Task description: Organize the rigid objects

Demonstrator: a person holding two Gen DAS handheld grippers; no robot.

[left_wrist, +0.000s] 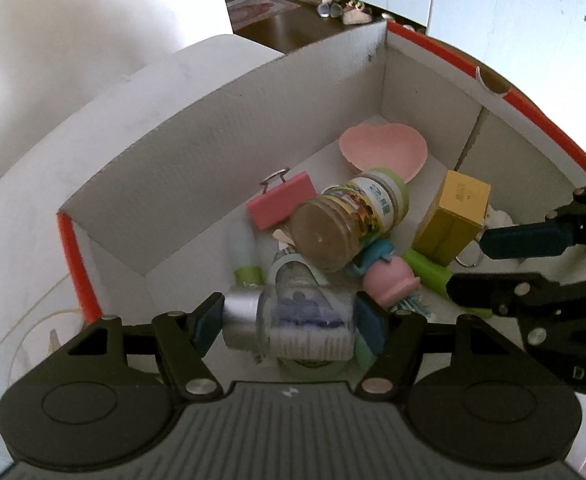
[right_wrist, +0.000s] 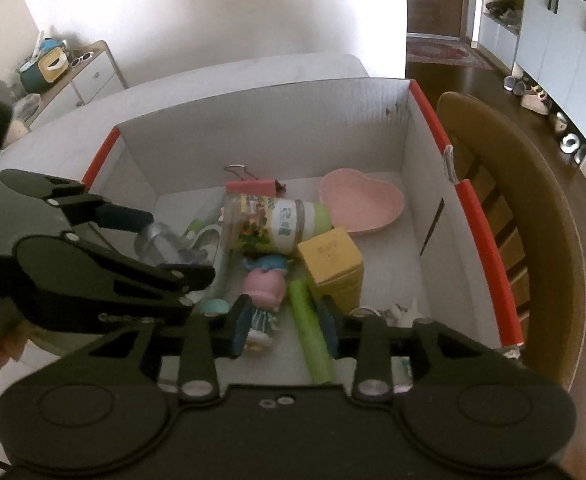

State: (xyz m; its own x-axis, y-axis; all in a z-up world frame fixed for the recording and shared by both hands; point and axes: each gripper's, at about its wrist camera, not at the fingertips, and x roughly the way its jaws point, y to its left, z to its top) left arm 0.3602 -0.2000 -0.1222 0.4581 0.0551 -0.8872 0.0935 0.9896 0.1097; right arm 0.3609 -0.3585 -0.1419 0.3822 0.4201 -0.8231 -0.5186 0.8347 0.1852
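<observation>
While the left claw (left_wrist: pixel 289 320) hangs over the near end of the white cardboard box (left_wrist: pixel 197 152), the left wrist view shows it grasping a small clear bottle (left_wrist: pixel 293 320) with a silver cap and purple bits inside, held crosswise between the blue pads. Below it the box is crowded: a lying jar (left_wrist: pixel 349 220) with a green lid, a pink clip (left_wrist: pixel 281 204), a pink heart dish (left_wrist: pixel 383 150), a yellow carton (left_wrist: pixel 455 216) and a pink doll (left_wrist: pixel 389 280). The right claw (left_wrist: pixel 505 256) reaches in from the right side. In the right wrist view, that right claw (right_wrist: pixel 283 330) stands released, nothing pressed between its pads, low over the doll (right_wrist: pixel 263 284) and a green stick (right_wrist: pixel 309 328), while the left claw (right_wrist: pixel 161 240) holds the bottle (right_wrist: pixel 161 242) above the box's left half. The bottle is smooth and round, gripped partly at its cap, so it could roll or slip out if the hold loosens unevenly; dropped on the jar (right_wrist: pixel 273 224), it would likely bounce. The two claws sit near each other and could knock together.
</observation>
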